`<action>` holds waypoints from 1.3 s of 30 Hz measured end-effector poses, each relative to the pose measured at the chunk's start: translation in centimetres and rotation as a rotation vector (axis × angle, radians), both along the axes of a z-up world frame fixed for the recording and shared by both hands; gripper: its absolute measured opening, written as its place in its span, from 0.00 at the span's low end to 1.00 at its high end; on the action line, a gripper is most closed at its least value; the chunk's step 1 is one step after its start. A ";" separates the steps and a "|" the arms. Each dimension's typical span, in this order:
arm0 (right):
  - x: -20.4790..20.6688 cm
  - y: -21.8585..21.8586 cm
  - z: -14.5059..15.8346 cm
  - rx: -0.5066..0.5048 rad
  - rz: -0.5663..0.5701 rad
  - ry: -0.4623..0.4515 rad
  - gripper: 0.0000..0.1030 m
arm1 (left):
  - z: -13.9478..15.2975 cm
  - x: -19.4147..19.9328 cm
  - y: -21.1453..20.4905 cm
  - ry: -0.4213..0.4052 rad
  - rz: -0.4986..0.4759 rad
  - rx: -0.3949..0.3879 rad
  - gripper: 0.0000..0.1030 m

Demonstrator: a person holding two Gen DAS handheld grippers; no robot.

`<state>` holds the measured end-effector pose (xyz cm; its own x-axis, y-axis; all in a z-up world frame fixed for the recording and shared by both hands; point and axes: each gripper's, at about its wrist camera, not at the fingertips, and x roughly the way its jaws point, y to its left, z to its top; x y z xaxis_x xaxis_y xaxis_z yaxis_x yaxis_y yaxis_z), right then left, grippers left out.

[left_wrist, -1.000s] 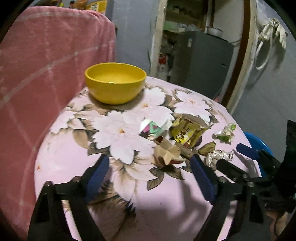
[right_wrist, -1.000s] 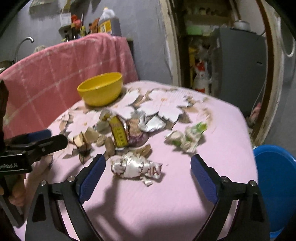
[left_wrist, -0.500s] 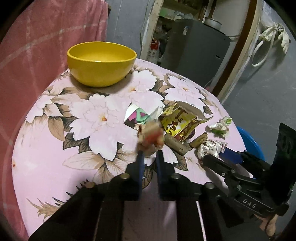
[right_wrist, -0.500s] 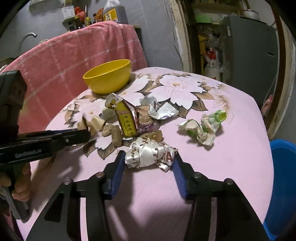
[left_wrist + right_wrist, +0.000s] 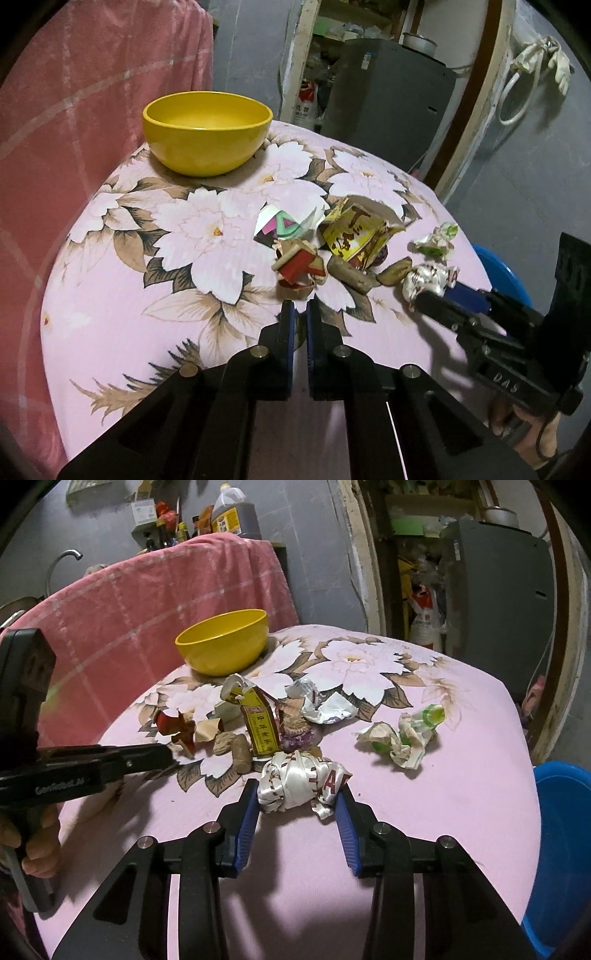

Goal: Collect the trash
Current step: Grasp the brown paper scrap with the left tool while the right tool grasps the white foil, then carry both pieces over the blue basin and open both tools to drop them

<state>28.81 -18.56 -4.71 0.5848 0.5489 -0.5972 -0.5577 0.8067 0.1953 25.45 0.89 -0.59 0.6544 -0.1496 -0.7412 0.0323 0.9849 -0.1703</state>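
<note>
On the pink flowered tablecloth [image 5: 129, 302] lies a small heap of trash. My left gripper [image 5: 300, 304] is shut on the lower edge of a crumpled red-and-tan paper scrap [image 5: 297, 264], which stands up just beyond its tips. My right gripper [image 5: 299, 786] straddles a wad of white satin ribbon [image 5: 295, 779]; its jaws are closing and both blue pads touch the wad's sides. Behind these lie a yellow carton [image 5: 260, 723], brown cork-like pieces [image 5: 351, 275], a white-and-green wrapper [image 5: 399, 738] and a folded colourful paper [image 5: 284, 229].
A yellow bowl [image 5: 205, 136] stands at the far side of the table, beside a pink towel [image 5: 147, 602] draped over a backrest. A blue bin [image 5: 561, 849] sits on the floor past the table's right edge. A grey cabinet stands behind.
Both grippers went from wide open to closed in: the left onto the paper scrap, which now stands crumpled, the right around the ribbon wad. Both views drew slightly nearer the heap.
</note>
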 end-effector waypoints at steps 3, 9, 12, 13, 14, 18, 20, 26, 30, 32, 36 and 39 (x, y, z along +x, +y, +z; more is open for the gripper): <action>0.1 -0.5 0.1 0.007 -0.019 0.002 0.37 | -0.3 0.4 -0.1 0.015 0.005 0.018 0.12; 0.7 -1.6 0.0 0.038 -0.073 0.022 0.37 | -0.2 1.3 -0.2 -0.039 0.053 0.019 0.51; 1.1 -2.0 -0.3 0.056 -0.086 0.048 0.37 | -0.4 2.4 -0.7 -0.027 0.041 0.037 0.51; 1.3 -2.1 -0.4 0.061 -0.089 0.053 0.37 | -0.5 2.7 -0.9 -0.025 0.038 0.045 0.51; 1.3 -2.2 -0.4 0.065 -0.091 0.056 0.37 | -0.6 2.9 -0.9 -0.025 0.035 0.047 0.51; 1.4 -2.2 -0.4 0.065 -0.088 0.058 0.37 | -0.5 3.3 -0.6 -0.046 0.038 0.023 0.51; 1.4 -2.2 -0.5 0.067 -0.085 0.062 0.37 | -0.5 3.4 -0.5 -0.047 0.041 0.016 0.47; 1.5 -2.2 -0.6 0.082 -0.077 0.071 0.37 | -0.9 3.4 -0.1 -0.025 0.034 -0.010 0.21; 1.2 -2.3 -0.3 0.094 -0.071 0.053 0.37 | -0.2 2.1 -0.4 -0.059 0.033 -0.010 0.20; 0.6 -2.6 0.1 0.105 -0.074 0.021 0.37 | 0.5 1.2 -0.7 -0.100 0.027 0.000 0.20; -0.9 -3.4 1.7 0.124 -0.096 -0.100 0.37 | 2.2 -0.9 -2.1 -0.226 0.008 0.022 0.20; -2.5 -4.4 3.1 0.132 -0.141 -0.228 0.37 | 3.8 -1.9 -4.1 -0.321 -0.023 0.028 0.20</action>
<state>26.36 -22.95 -1.62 0.7714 0.5174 -0.3704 -0.4840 0.8550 0.1864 23.57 -3.17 3.21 0.8520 -0.1494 -0.5017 0.1020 0.9874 -0.1208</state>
